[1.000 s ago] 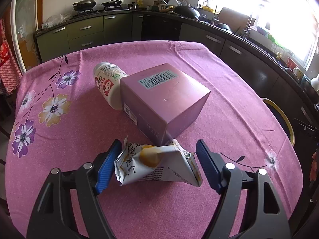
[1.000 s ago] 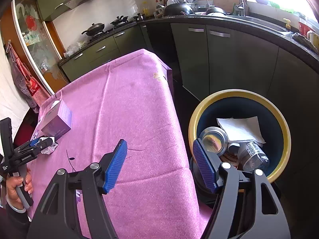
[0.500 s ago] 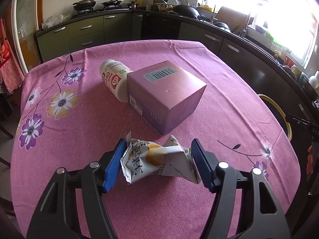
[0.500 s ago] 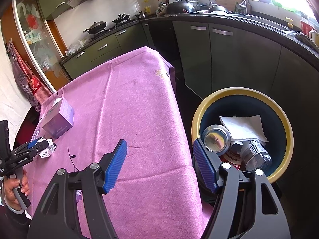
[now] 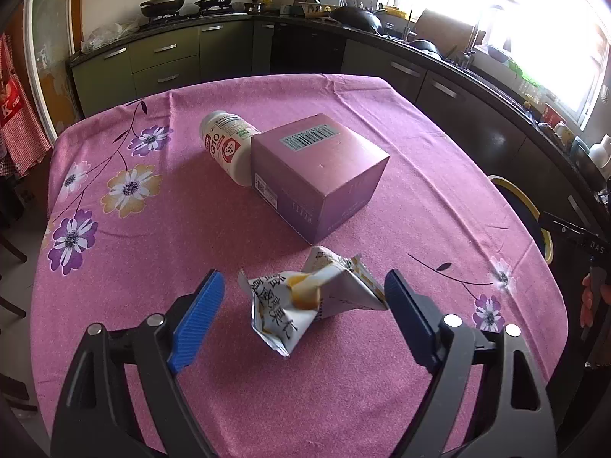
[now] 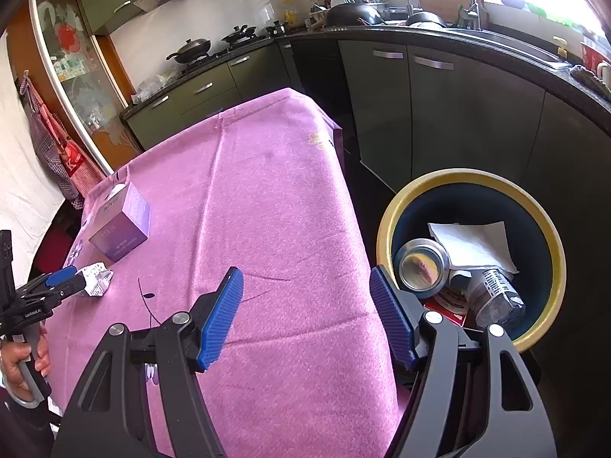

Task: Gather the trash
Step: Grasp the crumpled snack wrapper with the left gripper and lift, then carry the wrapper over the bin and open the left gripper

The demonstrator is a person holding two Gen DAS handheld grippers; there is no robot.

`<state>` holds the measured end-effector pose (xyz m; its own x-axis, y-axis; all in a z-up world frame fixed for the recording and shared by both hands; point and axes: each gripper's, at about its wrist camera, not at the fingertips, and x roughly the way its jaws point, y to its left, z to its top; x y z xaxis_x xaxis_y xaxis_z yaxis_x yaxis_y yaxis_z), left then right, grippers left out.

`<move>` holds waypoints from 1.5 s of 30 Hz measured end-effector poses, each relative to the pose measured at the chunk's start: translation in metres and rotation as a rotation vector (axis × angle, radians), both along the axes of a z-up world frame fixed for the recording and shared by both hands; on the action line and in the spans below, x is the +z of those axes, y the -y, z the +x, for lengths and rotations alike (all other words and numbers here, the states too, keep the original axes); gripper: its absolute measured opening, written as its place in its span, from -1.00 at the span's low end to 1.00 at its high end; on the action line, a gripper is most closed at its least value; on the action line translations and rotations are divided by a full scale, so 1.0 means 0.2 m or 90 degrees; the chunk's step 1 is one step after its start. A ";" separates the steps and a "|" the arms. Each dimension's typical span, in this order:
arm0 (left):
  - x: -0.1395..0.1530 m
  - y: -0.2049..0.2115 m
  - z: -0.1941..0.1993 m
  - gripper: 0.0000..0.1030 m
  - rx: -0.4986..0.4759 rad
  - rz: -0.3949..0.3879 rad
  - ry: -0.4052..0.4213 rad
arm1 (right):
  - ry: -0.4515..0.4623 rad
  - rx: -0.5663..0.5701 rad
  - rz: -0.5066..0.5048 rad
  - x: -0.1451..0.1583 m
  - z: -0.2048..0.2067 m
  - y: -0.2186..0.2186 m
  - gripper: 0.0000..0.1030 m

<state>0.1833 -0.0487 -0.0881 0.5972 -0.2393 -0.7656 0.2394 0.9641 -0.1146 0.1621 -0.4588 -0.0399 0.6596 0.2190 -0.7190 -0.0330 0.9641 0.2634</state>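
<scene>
A crumpled white and yellow snack wrapper (image 5: pixel 305 301) lies on the pink flowered tablecloth (image 5: pixel 160 252) between the fingers of my left gripper (image 5: pixel 301 294). The jaws are opening: the left pad stands well off the wrapper, while the right pad (image 5: pixel 401 305) is at its tip. Just beyond lie a purple box (image 5: pixel 324 175) and a white bottle (image 5: pixel 229 145) on its side. My right gripper (image 6: pixel 305 286) hangs open and empty over the table's right edge, beside a yellow-rimmed bin (image 6: pixel 469 177). The right wrist view also shows the left gripper (image 6: pixel 61 282), the wrapper (image 6: pixel 95 284) and the box (image 6: pixel 122 225).
The bin holds a can (image 6: pixel 420 263), a paper napkin (image 6: pixel 473 240) and a crushed bottle (image 6: pixel 496 294). Its rim (image 5: pixel 511 191) shows past the table's right edge in the left wrist view. Dark kitchen cabinets (image 6: pixel 439 114) run behind the table and bin.
The left jaws narrowed onto the wrapper, then spread wide again. The wrapper now sags lower and leans toward the right pad. The right gripper has kept still.
</scene>
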 end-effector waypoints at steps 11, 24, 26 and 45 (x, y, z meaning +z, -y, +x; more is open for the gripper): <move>-0.09 0.06 0.03 0.69 -0.009 0.000 -0.020 | -0.008 0.000 0.003 -0.02 0.01 0.02 0.38; -0.06 0.02 0.01 0.28 -0.004 -0.010 -0.021 | -0.010 -0.001 0.010 -0.03 0.02 0.03 0.38; -0.03 0.02 -0.01 0.28 -0.008 -0.008 -0.013 | -0.008 0.001 0.010 -0.03 0.02 0.02 0.38; 0.29 0.75 -0.04 0.28 -0.229 -0.034 0.041 | 0.028 -0.123 0.000 0.08 -0.26 0.45 0.39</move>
<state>0.1760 -0.1979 -0.0303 0.5143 -0.4810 -0.7101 0.5697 0.8105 -0.1363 0.1100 -0.5496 -0.0241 0.7205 0.0853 -0.6882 0.1403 0.9540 0.2651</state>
